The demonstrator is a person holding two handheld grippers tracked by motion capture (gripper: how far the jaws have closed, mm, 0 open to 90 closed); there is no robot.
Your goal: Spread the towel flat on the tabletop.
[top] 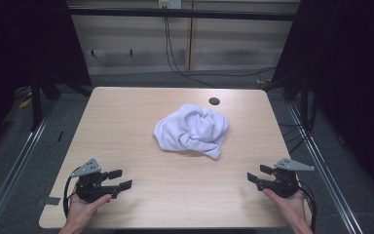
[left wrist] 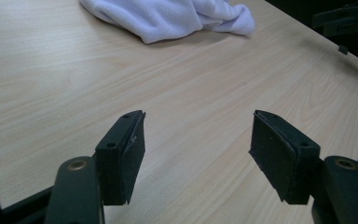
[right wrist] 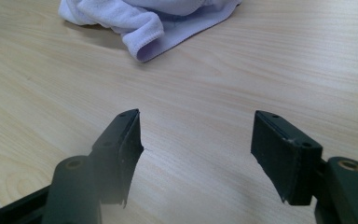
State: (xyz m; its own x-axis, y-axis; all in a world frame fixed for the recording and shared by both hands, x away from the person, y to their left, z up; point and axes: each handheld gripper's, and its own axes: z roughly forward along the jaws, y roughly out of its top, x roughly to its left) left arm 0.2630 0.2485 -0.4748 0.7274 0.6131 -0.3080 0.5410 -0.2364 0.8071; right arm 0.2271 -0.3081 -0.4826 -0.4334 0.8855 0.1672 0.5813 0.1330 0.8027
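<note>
Black jaws stand spread and empty on both the left gripper [top: 119, 179] at lower left and the right gripper [top: 256, 176] at lower right. Beyond, mid-frame, lies the crumpled white towel [top: 193, 129]; best to pinch separate hemmed edges, not the bunched middle.

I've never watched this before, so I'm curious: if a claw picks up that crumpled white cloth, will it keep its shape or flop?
The white cloth would probably flop: it lies in soft, uneven folds, so a pinched corner would likely lift while the rest hangs and unfolds. It looks light, like thin towel fabric. Pushed along the wooden table, it would probably bunch up rather than slide as one piece.
</note>
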